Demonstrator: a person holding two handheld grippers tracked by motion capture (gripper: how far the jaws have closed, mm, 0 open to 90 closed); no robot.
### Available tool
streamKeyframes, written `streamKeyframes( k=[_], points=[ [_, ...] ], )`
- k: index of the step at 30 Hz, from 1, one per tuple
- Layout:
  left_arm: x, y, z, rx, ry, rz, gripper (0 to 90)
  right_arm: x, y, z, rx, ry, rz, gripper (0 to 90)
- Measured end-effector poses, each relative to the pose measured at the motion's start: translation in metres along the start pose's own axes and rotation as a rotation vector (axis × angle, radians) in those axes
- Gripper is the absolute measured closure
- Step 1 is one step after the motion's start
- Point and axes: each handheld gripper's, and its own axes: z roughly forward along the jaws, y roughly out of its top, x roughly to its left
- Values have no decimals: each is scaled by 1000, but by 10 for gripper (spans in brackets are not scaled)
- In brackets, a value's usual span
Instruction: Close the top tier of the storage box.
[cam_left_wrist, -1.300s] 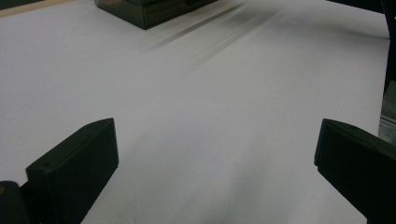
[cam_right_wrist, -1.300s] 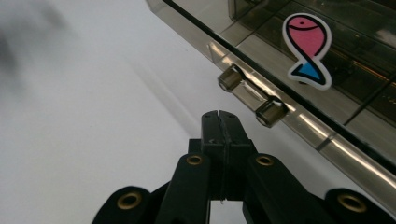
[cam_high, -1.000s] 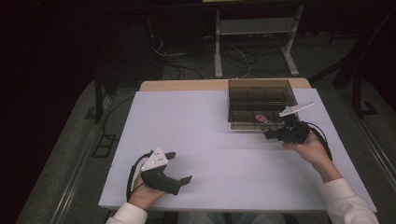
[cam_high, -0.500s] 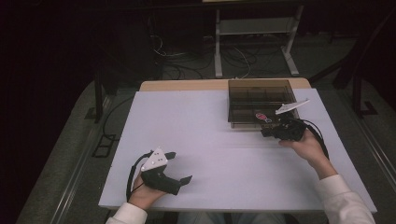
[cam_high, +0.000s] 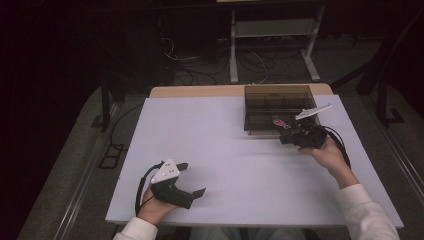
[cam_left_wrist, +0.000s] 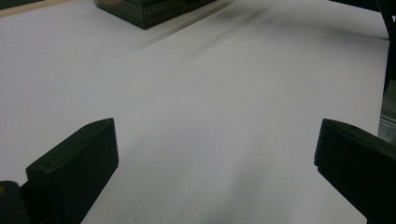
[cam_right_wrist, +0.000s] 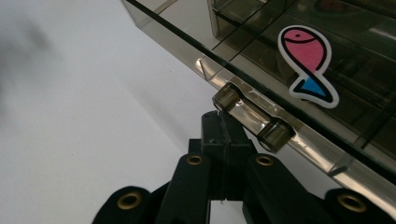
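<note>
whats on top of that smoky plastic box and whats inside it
A pink and blue fish sticker sits on the lid of the box. Through the tinted lid, divider walls show between compartments; whether anything lies in them cannot be told.

box (cam_right_wrist: 261, 51): smoky clear plastic, glossy, smooth; dividers show through the walls
latch (cam_right_wrist: 253, 118): clear hard plastic just ahead of the right gripper's (cam_right_wrist: 225, 126) tips, shiny, rounded ends
fish sticker (cam_right_wrist: 308, 63): glossy printed film, pink and blue with a white edge, on the lid beyond the latch
right gripper: matt black plastic, brass-coloured rivets at the links
left gripper (cam_left_wrist: 210, 154): matt black plastic jaws, smooth faces
table (cam_high: 225, 145): white matt sheet, smooth; pale wood edge beyond the box
</note>
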Motion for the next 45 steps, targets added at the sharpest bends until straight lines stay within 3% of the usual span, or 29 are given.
streamKeyframes(
  k=[11, 45],
  points=[
    [0, 0, 0, 1, -1, -1, 0, -7, 1, 1, 1, -1, 24, 893],
    [0, 0, 0, 1, -2, 1, 0, -19, 20, 8, 20, -24, 36, 894]
  ],
)
